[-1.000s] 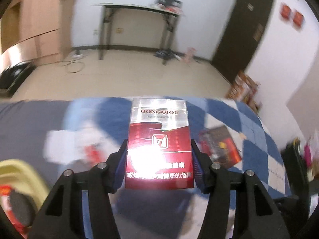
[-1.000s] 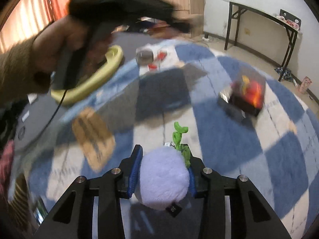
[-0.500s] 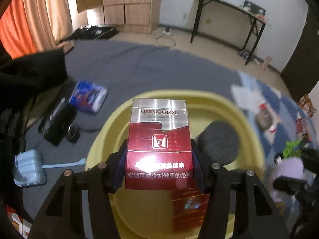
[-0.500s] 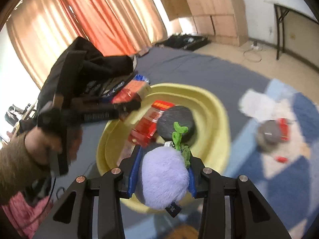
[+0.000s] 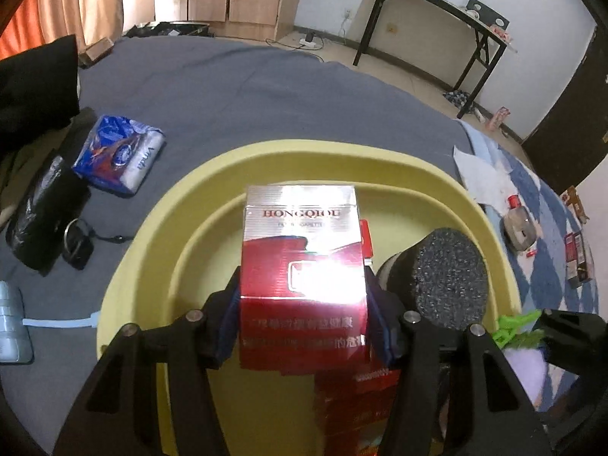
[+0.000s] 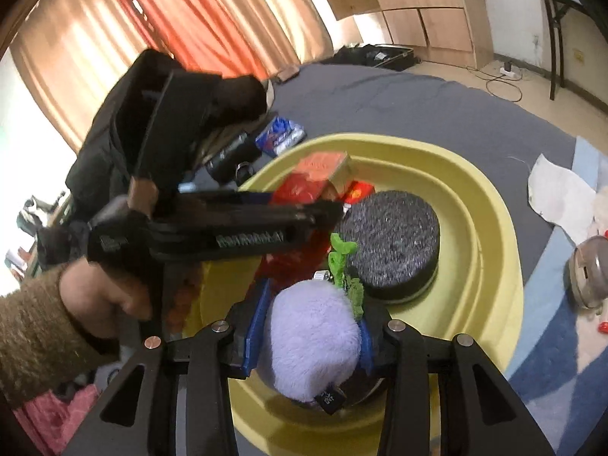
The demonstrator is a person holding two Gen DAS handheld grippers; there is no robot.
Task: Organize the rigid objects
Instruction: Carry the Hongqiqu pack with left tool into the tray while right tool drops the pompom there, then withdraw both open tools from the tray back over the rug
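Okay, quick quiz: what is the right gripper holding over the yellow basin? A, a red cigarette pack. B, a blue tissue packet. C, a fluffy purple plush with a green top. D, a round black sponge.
C: in the right wrist view, the purple plush sits between the right gripper's blue pads, above the yellow basin; its jaws are just starting to open.

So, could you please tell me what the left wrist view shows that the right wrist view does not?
Only the left wrist view shows the front of the red cigarette pack in the left gripper, and the folding table. Only the right wrist view shows the orange curtains, the person's hand, and the purple plush toy in full, in the right gripper, whose jaws are opening. Both show the yellow basin, black round sponge and blue tissue packet.
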